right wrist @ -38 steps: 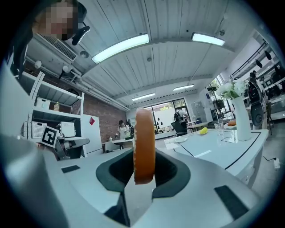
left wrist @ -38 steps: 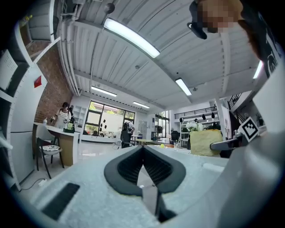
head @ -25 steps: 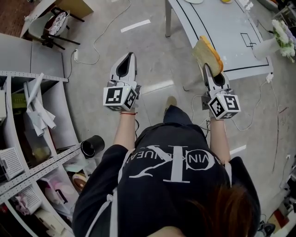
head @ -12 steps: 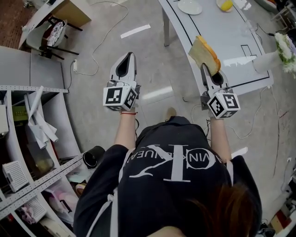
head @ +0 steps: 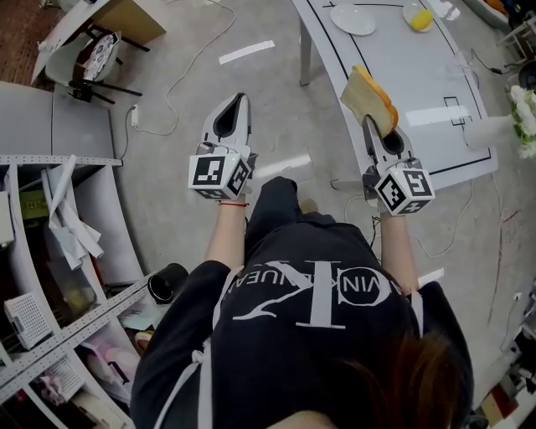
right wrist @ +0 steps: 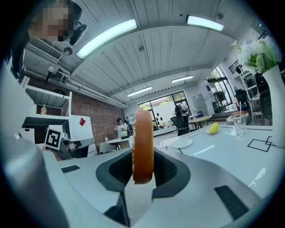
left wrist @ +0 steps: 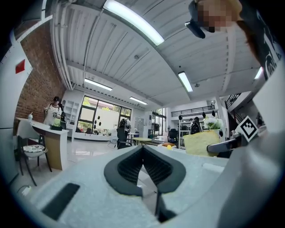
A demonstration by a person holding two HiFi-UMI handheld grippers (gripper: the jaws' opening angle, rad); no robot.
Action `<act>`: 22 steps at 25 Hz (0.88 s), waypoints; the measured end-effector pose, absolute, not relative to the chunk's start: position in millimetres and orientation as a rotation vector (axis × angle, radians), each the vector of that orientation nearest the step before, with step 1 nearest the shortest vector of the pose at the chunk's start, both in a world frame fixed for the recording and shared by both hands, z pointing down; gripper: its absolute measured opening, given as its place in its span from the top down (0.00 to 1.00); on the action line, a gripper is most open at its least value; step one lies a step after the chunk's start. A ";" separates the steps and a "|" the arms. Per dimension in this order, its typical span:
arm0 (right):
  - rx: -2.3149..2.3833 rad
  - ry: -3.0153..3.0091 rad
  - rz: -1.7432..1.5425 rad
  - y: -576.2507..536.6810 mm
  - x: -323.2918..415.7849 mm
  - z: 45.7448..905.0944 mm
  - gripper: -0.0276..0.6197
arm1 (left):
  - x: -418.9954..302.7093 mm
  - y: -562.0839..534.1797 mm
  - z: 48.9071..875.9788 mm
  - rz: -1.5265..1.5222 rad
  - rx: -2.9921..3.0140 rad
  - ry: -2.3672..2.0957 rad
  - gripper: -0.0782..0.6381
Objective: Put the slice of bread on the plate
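Observation:
My right gripper is shut on a slice of bread with a brown crust, held upright over the near edge of the grey table. In the right gripper view the bread stands edge-on between the pads. A white plate lies at the table's far end, well ahead of the bread; the same plate shows low beyond the jaws. My left gripper is shut and holds nothing, level over the floor to the left of the table. In the left gripper view its pads meet at the tip.
A small bowl with a yellow fruit sits right of the plate. A glass and a vase of flowers stand on the table's right side. Metal shelving with clutter runs along the left. Cables lie on the floor.
The person has stepped towards the table: the plate and bowl have come into the head view at the top. Both grippers keep their pose, and the bread stays in the right gripper.

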State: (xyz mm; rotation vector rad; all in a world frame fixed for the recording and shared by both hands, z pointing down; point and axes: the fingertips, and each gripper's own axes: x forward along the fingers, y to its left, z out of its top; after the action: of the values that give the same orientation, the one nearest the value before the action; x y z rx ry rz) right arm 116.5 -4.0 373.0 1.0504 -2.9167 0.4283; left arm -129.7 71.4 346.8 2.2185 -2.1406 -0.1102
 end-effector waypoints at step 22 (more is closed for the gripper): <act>1.278 -2.781 0.560 -144.3 63.8 402.4 0.80 | -160.9 -150.6 368.1 -0.039 2.451 -1.793 0.88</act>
State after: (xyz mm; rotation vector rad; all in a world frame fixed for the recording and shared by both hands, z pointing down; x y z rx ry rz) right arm 63.8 -144.3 402.4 1.2783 -2.7807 0.5601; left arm -160.9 -150.6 368.1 2.4510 -1.7931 -0.0389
